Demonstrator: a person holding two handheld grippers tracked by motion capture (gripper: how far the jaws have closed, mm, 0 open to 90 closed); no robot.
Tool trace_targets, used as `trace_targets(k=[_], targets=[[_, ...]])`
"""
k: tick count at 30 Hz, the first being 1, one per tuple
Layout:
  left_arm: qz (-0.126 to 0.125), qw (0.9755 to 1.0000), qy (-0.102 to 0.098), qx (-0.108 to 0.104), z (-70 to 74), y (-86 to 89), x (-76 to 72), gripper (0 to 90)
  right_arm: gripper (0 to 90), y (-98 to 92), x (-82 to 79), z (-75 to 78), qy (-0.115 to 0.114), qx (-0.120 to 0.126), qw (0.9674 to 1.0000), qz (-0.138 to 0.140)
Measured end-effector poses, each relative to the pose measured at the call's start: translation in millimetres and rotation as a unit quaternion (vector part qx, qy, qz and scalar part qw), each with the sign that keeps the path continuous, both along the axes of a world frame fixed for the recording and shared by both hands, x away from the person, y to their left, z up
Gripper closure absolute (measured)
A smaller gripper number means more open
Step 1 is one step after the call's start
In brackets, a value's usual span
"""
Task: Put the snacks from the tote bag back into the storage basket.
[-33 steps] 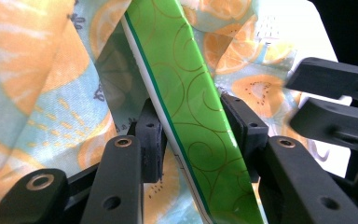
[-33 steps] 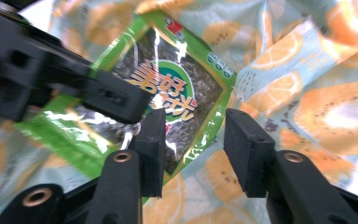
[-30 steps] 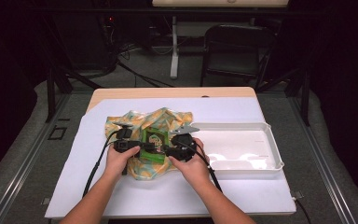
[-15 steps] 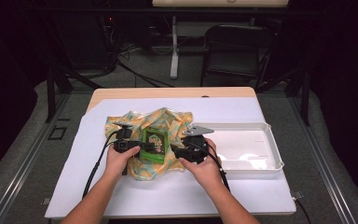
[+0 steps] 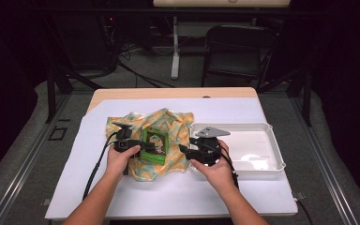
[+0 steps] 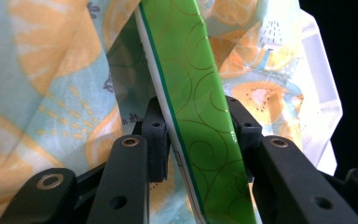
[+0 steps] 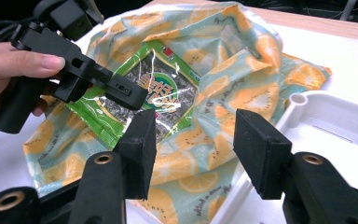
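A green snack packet [image 5: 155, 143] lies half inside a cloth bag [image 5: 168, 123] printed with orange fruit slices. My left gripper [image 5: 140, 147] is shut on the packet's left edge. In the left gripper view both pads press the green film [image 6: 182, 56], and its jaws [image 6: 196, 114] have just been closing on it. My right gripper [image 5: 183, 151] hovers at the bag's right edge, beside the tray. Its jaws [image 7: 196, 135] have just been opening and stand wide with nothing between them. The right gripper view shows the packet [image 7: 161, 88] in the bag's mouth.
A white plastic tray [image 5: 262, 140] sits to the right of the bag, touching its edge. Bag and tray rest on a white sheet [image 5: 122, 197] over a wooden table. A dark chair [image 5: 236, 51] and stands are beyond the far edge.
My right gripper has let go of the bag and packet, opened wide and moved right toward the tray. The left hand has stayed put on the packet.
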State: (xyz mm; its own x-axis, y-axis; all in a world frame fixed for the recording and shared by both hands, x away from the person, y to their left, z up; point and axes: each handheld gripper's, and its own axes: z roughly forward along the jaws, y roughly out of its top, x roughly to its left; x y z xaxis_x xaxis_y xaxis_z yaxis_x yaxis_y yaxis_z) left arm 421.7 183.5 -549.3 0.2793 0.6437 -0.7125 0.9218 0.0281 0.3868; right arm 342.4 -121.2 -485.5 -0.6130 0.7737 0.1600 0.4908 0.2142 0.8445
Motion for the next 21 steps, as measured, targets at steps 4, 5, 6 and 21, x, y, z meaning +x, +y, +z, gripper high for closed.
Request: trace_targets(k=[4,5,6,21], targets=[[0.004,0.9999,0.010,0.001,2.8,0.5,-0.4,68.3,49.0,-6.3,-1.2,2.8,-0.004,0.010,0.9999,-0.004],[0.005,0.9999,0.012,0.001,3.0,0.4,-0.6,68.7,49.0,-7.3,-1.7,3.9,-0.005,0.011,0.9999,-0.004],[0.006,0.9999,0.015,0.003,3.6,0.2,-0.8,68.8,49.0,-7.8,-2.0,4.5,-0.008,0.012,0.9999,-0.004],[0.023,0.9992,0.027,0.018,18.8,2.7,-6.7,71.6,49.1,-13.7,-7.6,11.2,-0.018,0.026,0.9995,-0.002]])
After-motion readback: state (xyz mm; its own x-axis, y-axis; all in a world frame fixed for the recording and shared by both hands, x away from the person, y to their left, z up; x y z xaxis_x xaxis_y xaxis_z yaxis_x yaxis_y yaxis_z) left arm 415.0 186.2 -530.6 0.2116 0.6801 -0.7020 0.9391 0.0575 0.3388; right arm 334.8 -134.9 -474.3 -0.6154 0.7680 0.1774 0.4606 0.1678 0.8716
